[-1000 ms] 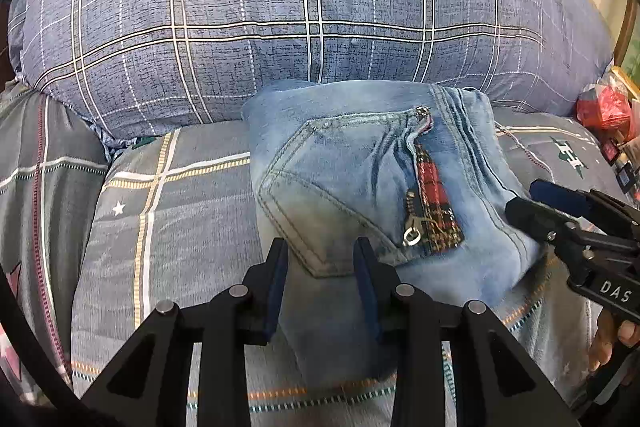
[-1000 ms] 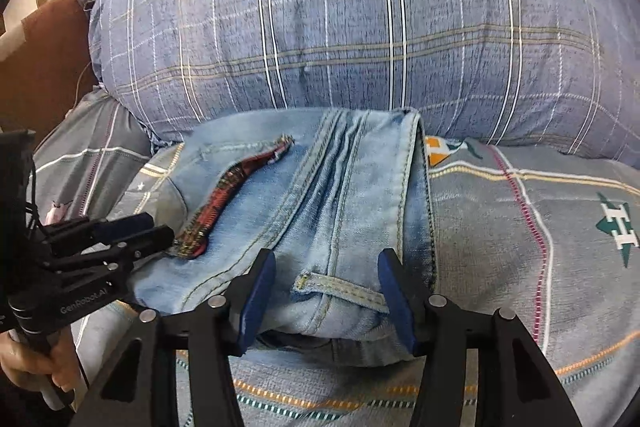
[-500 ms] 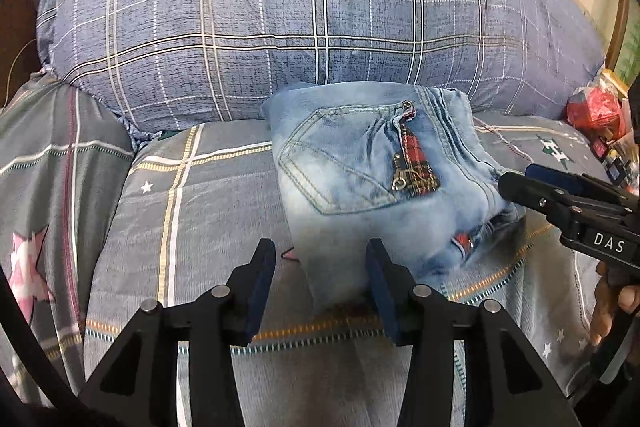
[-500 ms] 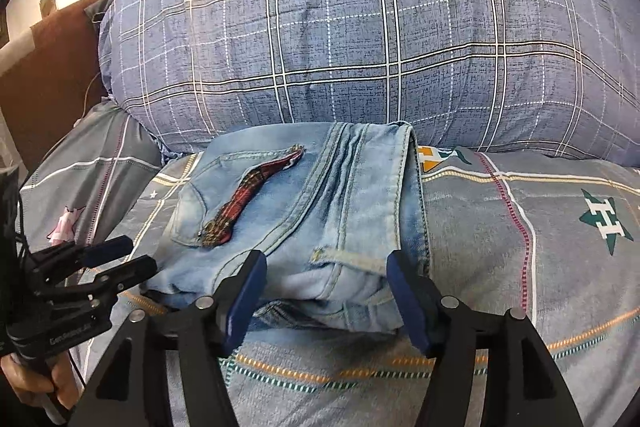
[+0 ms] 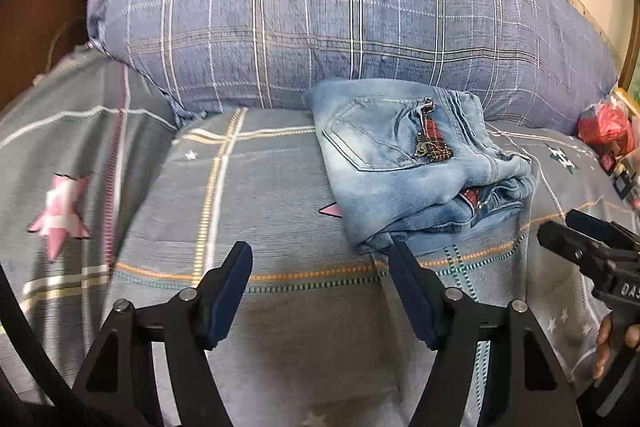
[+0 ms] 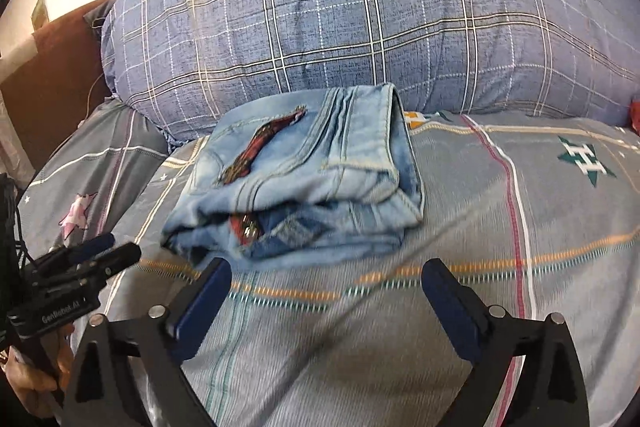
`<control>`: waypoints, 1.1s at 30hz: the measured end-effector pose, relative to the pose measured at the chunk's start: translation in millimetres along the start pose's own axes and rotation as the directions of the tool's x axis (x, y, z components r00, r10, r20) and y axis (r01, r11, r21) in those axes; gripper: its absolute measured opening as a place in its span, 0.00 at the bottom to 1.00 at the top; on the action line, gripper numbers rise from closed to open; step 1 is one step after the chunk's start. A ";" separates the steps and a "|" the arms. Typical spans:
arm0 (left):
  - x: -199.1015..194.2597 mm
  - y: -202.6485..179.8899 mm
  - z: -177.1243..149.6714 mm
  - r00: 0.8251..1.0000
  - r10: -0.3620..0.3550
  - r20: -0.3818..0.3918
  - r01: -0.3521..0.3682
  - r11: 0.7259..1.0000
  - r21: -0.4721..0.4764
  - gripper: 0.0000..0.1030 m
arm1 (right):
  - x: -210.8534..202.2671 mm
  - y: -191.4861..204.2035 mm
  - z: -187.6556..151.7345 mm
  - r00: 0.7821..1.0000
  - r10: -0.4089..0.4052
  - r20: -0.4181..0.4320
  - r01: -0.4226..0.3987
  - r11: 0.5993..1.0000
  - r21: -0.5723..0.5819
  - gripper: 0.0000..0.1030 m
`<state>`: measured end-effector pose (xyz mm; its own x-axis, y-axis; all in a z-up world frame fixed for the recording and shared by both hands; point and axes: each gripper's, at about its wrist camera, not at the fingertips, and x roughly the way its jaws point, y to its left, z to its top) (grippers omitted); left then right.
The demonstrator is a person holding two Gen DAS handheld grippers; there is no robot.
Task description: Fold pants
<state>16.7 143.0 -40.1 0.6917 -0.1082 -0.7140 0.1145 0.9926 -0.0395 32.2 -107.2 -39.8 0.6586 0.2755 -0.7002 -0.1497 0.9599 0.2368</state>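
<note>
Pants (image 5: 416, 167), light denim with a red plaid zip trim, are seen folded into a compact stack on the grey patterned bedspread (image 5: 280, 327), their far edge touching the big plaid pillow (image 5: 320, 11). The bundle's long axis runs from the pillow toward the cameras. The stack lies ahead of both tools. The left gripper (image 5: 320, 291) is nearer, one fingertip just beside the near edge; its jaws are opening with nothing between them. The right gripper (image 6: 326, 303) stands a little back, jaws likewise opening and empty. The folding is judged essentially done.
</note>
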 end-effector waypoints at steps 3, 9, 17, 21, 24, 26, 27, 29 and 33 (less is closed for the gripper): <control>-10.2 -3.7 -5.7 1.000 0.017 0.019 -0.017 1.000 0.025 0.70 | -6.3 3.0 -10.9 1.000 -0.006 0.002 0.006 1.000 -0.006 1.00; -28.8 -16.0 -20.2 1.000 -0.004 0.030 0.002 0.999 0.051 0.70 | -20.1 6.9 -28.6 1.000 -0.004 -0.003 0.004 1.000 0.007 1.00; -50.5 -23.3 -27.8 0.998 -0.025 0.052 0.023 0.999 0.034 0.70 | -52.1 15.0 -43.0 0.999 -0.024 0.034 0.024 1.000 -0.010 1.00; -63.7 -26.3 -27.8 0.997 -0.015 0.078 0.012 0.999 0.034 0.78 | -64.3 18.0 -45.3 0.998 -0.033 0.049 0.034 0.999 -0.020 1.00; -77.6 -29.6 -29.1 0.994 0.018 0.111 -0.022 0.999 0.036 0.86 | -72.4 18.5 -45.6 0.997 -0.034 0.062 0.035 0.999 -0.021 1.00; -86.2 -29.9 -29.6 0.992 0.007 0.128 -0.012 0.999 0.037 0.86 | -77.7 18.7 -45.2 0.997 -0.035 0.071 0.036 0.999 -0.020 1.00; -90.3 -30.2 -29.9 0.991 0.002 0.131 -0.007 0.999 0.036 0.86 | -79.8 18.5 -44.9 0.997 -0.034 0.073 0.036 0.999 -0.020 1.00; -97.7 -31.7 -30.0 0.990 -0.006 0.140 0.000 0.999 0.043 0.86 | -84.3 19.2 -44.6 0.996 -0.035 0.078 0.037 0.999 -0.023 1.00; -110.0 -39.6 -31.5 0.987 0.000 0.163 -0.012 0.997 0.073 0.86 | -94.5 21.1 -43.7 0.995 -0.034 0.093 0.037 0.999 -0.030 1.00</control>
<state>-86.5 117.3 17.9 0.7989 -0.1160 -0.5902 0.1584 0.9872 0.0204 -65.4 -110.7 1.9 0.7290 0.2369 -0.6422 -0.1474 0.9705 0.1907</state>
